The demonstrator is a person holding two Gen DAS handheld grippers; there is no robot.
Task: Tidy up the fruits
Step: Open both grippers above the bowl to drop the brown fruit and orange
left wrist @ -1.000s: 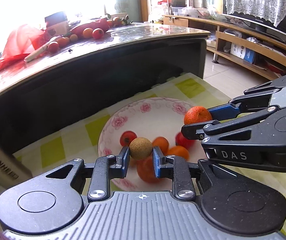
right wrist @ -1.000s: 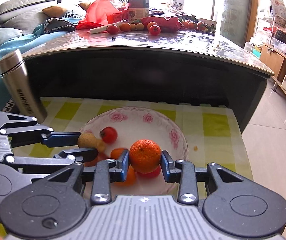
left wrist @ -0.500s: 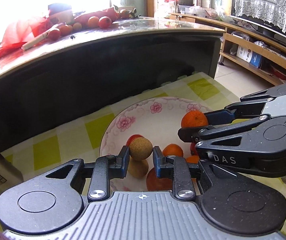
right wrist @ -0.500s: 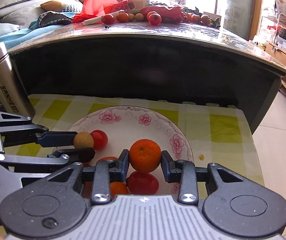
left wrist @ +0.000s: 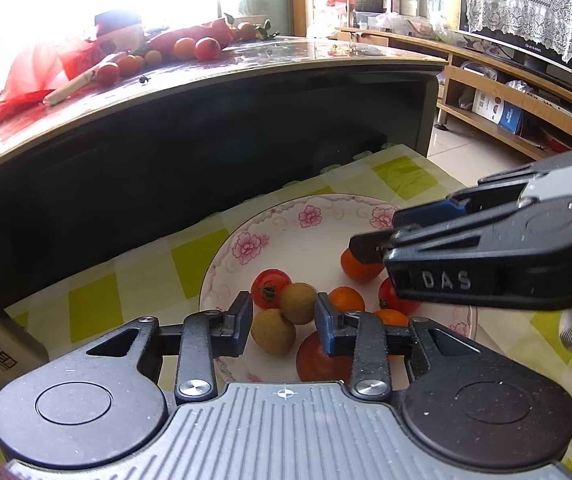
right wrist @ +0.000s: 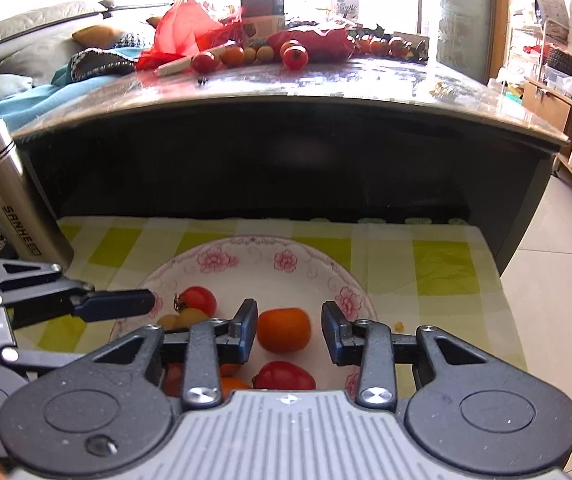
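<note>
**Both grippers spread over the fruit plate**

Nearest, the left gripper [left wrist: 283, 318] has its fingers spread, a brown longan [left wrist: 298, 303] lying loose between them on the flowered plate [left wrist: 269, 232]. The right gripper [right wrist: 289, 331] is likewise released around an orange [right wrist: 283, 330] resting on the plate. Behind stands a steel flask [right wrist: 9, 196], then a dark table [right wrist: 286, 84] with more fruit.

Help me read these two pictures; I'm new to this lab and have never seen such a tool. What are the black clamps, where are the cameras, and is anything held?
They are two hand-held grippers, each with a camera looking along its fingers. The left gripper and right gripper are both open over a flowered bowl on a checked cloth. Neither holds anything: a brown longan and an orange lie in the bowl among tomatoes. A steel flask stands nearby.
</note>
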